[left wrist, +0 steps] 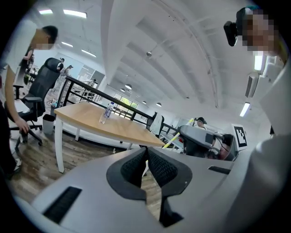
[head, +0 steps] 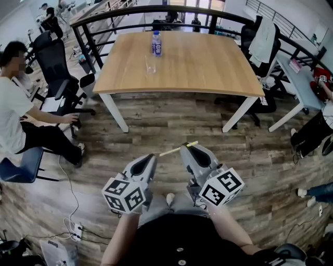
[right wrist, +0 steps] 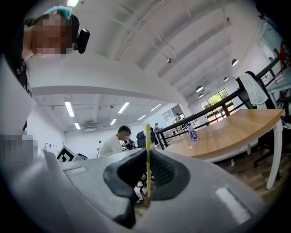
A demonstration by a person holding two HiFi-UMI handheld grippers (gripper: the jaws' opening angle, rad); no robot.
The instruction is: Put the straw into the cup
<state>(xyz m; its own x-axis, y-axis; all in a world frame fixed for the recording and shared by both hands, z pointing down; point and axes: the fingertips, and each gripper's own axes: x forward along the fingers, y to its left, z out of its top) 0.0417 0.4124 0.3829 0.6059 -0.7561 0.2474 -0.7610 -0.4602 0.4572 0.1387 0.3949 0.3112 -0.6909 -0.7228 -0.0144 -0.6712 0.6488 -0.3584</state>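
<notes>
A thin yellow straw (head: pixel 178 148) is pinched between the pads of my right gripper (head: pixel 186 149) and sticks out to the left across the jaws. In the right gripper view the straw (right wrist: pixel 148 150) stands upright between the closed pads. My left gripper (head: pixel 151 158) hangs beside it with its pads together and nothing in them, as the left gripper view (left wrist: pixel 146 152) shows. Both grippers hover over the wooden floor, well short of the table. A clear cup (head: pixel 150 64) stands on the wooden table (head: pixel 208 67), just in front of a water bottle (head: pixel 156 43).
A person (head: pixel 13 111) sits at the left beside black office chairs (head: pixel 57 67). A black railing (head: pixel 130 11) runs behind the table. Another desk (head: pixel 304 83) and more people are at the right. Cables and a power strip (head: pixel 77 228) lie on the floor at lower left.
</notes>
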